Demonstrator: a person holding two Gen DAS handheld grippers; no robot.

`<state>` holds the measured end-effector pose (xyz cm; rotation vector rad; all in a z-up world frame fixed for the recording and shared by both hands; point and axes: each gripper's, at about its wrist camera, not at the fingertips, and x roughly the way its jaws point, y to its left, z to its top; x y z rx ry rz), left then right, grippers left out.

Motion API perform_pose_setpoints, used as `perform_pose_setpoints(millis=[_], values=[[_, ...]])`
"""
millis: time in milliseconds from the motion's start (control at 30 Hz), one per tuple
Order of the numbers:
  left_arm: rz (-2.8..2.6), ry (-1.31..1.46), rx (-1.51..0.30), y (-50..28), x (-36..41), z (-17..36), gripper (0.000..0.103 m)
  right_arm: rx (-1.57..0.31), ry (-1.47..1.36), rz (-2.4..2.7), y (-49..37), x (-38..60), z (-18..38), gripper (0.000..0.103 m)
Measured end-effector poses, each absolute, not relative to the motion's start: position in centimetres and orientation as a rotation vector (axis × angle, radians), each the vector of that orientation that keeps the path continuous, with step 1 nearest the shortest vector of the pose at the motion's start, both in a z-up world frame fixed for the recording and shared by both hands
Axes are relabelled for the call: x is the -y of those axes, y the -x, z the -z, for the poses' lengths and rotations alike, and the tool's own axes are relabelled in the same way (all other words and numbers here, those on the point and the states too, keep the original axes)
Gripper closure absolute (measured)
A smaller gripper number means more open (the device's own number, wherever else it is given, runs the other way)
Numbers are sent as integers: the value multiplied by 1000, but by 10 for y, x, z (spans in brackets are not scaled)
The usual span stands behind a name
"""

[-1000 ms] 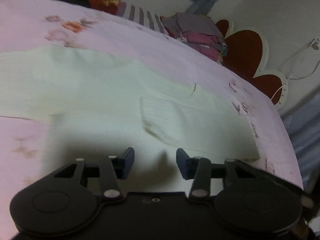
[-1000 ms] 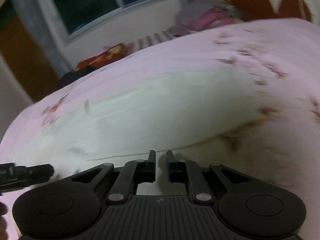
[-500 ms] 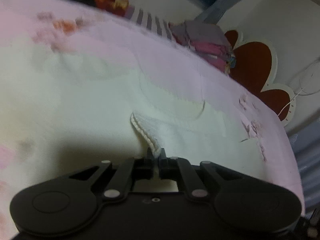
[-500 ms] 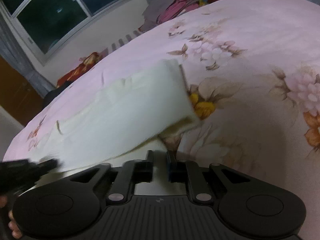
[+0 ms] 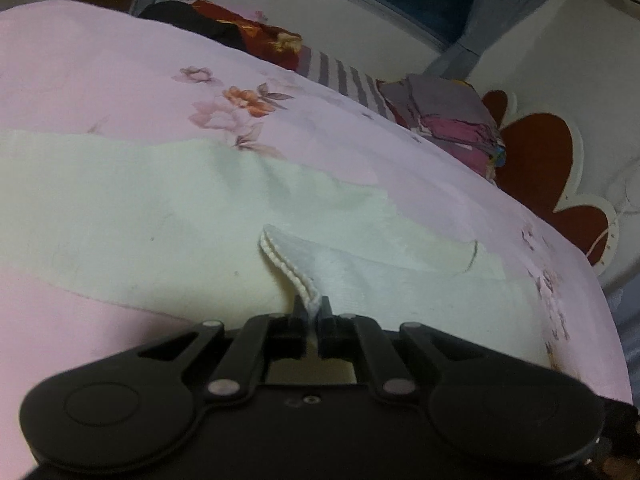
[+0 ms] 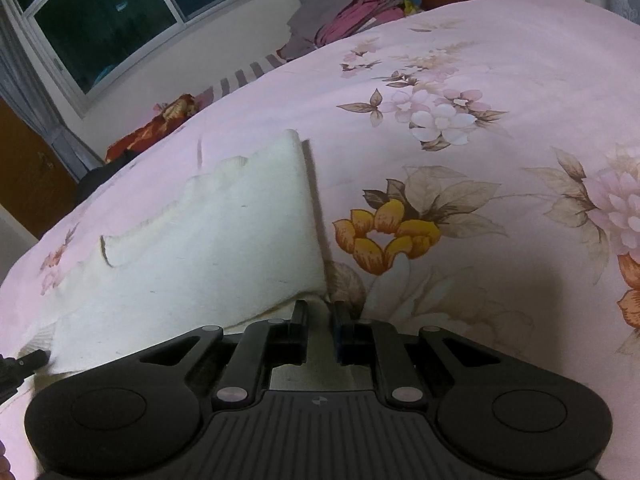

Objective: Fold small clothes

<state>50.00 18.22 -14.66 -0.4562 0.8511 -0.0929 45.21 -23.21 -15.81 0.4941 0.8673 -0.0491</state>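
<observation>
A cream knit garment (image 5: 160,220) lies spread on the pink floral bedsheet (image 5: 100,80). My left gripper (image 5: 313,308) is shut on its ribbed edge, which rises from the cloth in a fold up to the pads. In the right wrist view the same garment (image 6: 200,260) stretches away to the left, and my right gripper (image 6: 320,308) is shut on its near right corner. A dark tip of the left gripper (image 6: 24,360) shows at the garment's far left end.
A pile of folded grey and pink clothes (image 5: 452,120) sits at the bed's far edge beside a red headboard (image 5: 540,160). A striped cloth (image 5: 344,76) and a red patterned cloth (image 5: 248,36) lie along the far side. A dark window (image 6: 120,20) is behind.
My left gripper went from open to shut on the ribbed edge and has drawn it up and sideways. The right gripper kept its hold while the garment's corner shifted across the sheet.
</observation>
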Motion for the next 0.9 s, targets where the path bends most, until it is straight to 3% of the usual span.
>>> perform_pose_setpoints(millis=[167,267,300,367,400,433,633,767,900], values=[[87,467,-866,-498,-185,151,99,-861,-492,38,-447,235,154,92],[108,396,-899,-497,-180,154,91,-803,-486,32,-439,237,142,92],[74,359,-881,-491,-179,150,81,-787,-481,37,-437,237,137,92],[-4,247,-820,-478,-168,138,69,-755,-472,48,-437,236,129,92],[-27,174,-796,-472,-156,133,45,-744,-470,44,-438,235,126,92],[-13,88,-763,-469,-136,129,31,-737,-462,21,-441,229,124,92],[205,6,-788,-485,-51,144,31,-847,-452,-226,-478,159,145,91],[153,-11,-804,-486,-74,153,30,-856,-350,-251,-477,159,151,92],[66,21,-795,-482,-129,156,28,-828,-436,-16,-469,239,154,92]])
